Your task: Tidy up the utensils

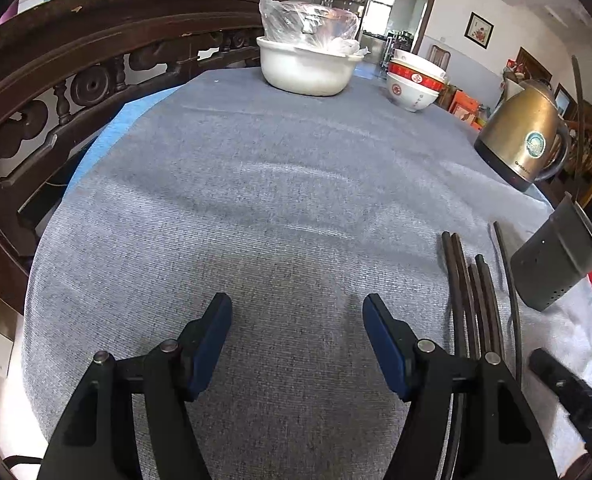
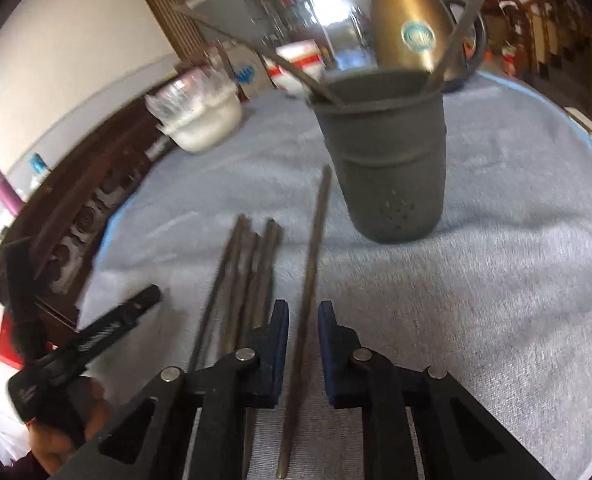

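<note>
single chopstick: lying flat on the grey tablecloth, long axis running from the camera toward the holder, far tip sitting just left of the holder's base
other chopsticks: 4 of them bunched side by side just left of the single one, pointing roughly the same way
holder: dark perforated cup standing upright, a few utensils leaning out of its rim
right gripper: fingers sitting either side of the single chopstick with only a narrow gap; can't tell if the pads are actually touching it, view is blurry
left gripper: fingers spread wide over bare cloth, nothing between them
only in left view: the stacked red and white bowls showing sharply, plus lots of open cloth ahead
only in right view: a hand gripping the other tool at lower left
edges: holder sitting near the table's right edge in the left view, kettle behind it
</note>
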Tool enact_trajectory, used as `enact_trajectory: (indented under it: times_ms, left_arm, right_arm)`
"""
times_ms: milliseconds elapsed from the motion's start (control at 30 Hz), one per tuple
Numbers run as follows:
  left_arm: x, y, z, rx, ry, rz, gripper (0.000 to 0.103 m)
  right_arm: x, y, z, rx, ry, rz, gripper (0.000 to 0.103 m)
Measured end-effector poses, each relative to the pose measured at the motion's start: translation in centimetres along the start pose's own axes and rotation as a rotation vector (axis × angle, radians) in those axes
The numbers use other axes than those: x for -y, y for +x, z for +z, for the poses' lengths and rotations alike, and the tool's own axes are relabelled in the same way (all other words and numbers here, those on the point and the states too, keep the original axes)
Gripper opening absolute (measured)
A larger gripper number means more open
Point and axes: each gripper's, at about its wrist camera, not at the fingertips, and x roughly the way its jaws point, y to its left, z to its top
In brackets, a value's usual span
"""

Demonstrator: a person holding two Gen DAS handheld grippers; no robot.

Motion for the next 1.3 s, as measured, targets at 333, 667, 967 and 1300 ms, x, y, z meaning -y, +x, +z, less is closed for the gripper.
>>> enact_trajectory:
  times_ms: [333,667,967,1300]
  left_arm:
    - [0.6,0.1,-0.2,-0.007,0.036,-0.002,0.071]
    - [1.4,0.5,-0.2,-0.022,0.095,0.000,0.075]
    - [5.0,0.1,0.2,-0.087,0.317,-0.112,0.076]
    - [7.9,2.0,0.9,-0.223,0.459,-0.178,0.073]
  right_arm:
    - [-0.4,1.3,0.3,-0.071,-0.011,-0.044,0.007]
    - [1.6,-0.3,-1.3,-0.115,0.040,0.052,0.007]
    - [1.9,-2.5,-3.9,-0.155,-0.002,0.073,0.008]
    - [4.6,-3.1,-2.3,-0.157,0.135,0.191,0.010]
